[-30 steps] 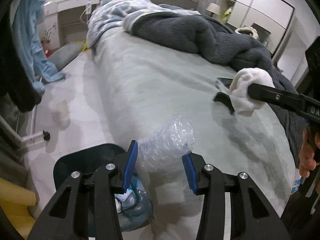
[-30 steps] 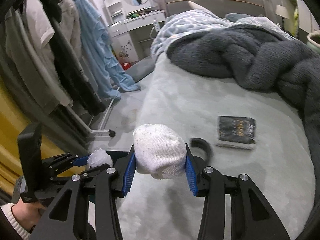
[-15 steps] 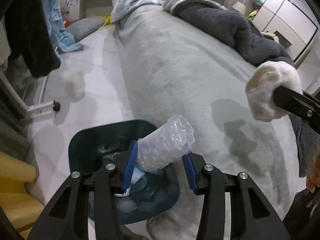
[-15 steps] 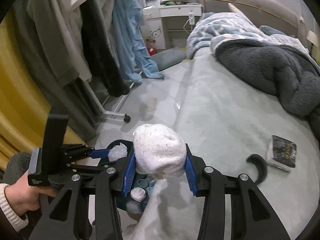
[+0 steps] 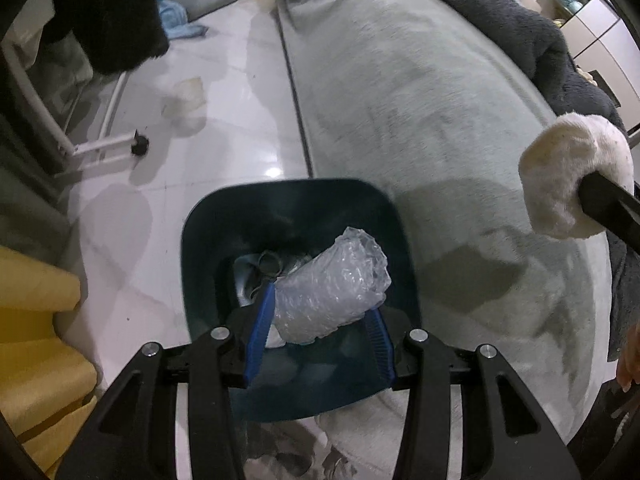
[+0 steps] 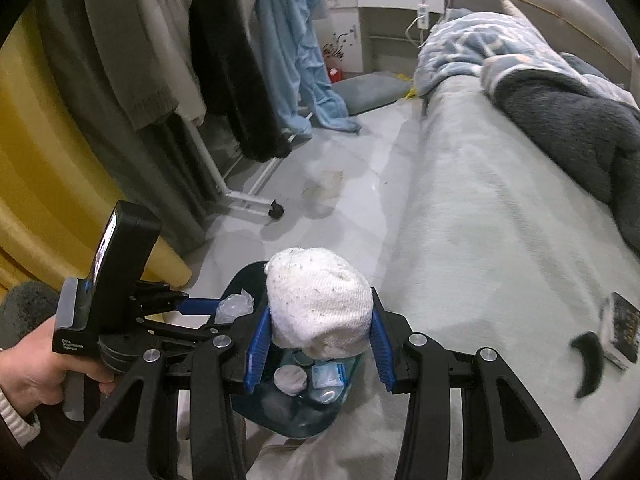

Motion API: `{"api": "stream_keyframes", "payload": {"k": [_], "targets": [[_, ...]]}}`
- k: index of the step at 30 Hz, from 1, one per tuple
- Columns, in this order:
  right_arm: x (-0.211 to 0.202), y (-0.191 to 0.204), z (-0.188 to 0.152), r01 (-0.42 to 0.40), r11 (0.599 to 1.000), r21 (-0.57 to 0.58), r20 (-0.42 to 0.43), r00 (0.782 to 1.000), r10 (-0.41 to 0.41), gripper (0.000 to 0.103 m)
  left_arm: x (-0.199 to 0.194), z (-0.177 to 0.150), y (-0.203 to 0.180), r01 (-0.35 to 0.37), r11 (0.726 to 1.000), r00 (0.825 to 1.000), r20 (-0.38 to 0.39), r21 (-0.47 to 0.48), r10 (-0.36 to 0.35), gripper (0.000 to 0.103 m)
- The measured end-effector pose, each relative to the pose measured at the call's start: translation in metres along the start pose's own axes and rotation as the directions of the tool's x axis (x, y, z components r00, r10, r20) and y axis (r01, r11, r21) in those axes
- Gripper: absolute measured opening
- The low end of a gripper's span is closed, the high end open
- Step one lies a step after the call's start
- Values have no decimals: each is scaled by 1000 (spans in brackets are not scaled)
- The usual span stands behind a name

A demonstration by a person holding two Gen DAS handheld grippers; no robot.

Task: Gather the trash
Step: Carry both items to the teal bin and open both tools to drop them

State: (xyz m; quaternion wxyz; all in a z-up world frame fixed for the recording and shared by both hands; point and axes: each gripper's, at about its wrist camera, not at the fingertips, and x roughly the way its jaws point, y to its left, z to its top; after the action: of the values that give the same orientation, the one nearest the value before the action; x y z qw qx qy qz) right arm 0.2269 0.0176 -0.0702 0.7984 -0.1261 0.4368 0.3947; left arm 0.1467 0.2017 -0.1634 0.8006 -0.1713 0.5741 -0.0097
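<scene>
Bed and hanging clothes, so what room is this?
Most likely a bedroom. There is a big bed with a dark fuzzy blanket on it, clothes on a rack, and a white dresser at the back. A dark trash bin stands on the floor beside the bed.

One bin (image 5: 200, 248), one bubble-wrap wad (image 5: 332, 284), one sock ball (image 6: 316, 304), two tools (image 5: 318, 338) (image 6: 316, 354).

Left gripper (image 5: 318, 326) pointing downward, blue pads clamped on a load, right gripper (image 6: 318, 342) alongside, likewise clamped, bare left hand (image 6: 30, 364) gripping its handle
</scene>
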Motion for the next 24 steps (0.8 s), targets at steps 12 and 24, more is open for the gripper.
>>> {"api": "stream_keyframes", "payload": {"k": [12, 24], "targets": [[39, 17, -1, -10, 999, -40, -85, 996, 7, 45, -4, -6, 31, -2, 999, 999, -49, -32, 0, 73], [79, 32, -17, 1, 997, -71, -198, 980, -15, 45, -51, 6, 44, 23, 998, 995, 99, -52, -18, 88]]}}
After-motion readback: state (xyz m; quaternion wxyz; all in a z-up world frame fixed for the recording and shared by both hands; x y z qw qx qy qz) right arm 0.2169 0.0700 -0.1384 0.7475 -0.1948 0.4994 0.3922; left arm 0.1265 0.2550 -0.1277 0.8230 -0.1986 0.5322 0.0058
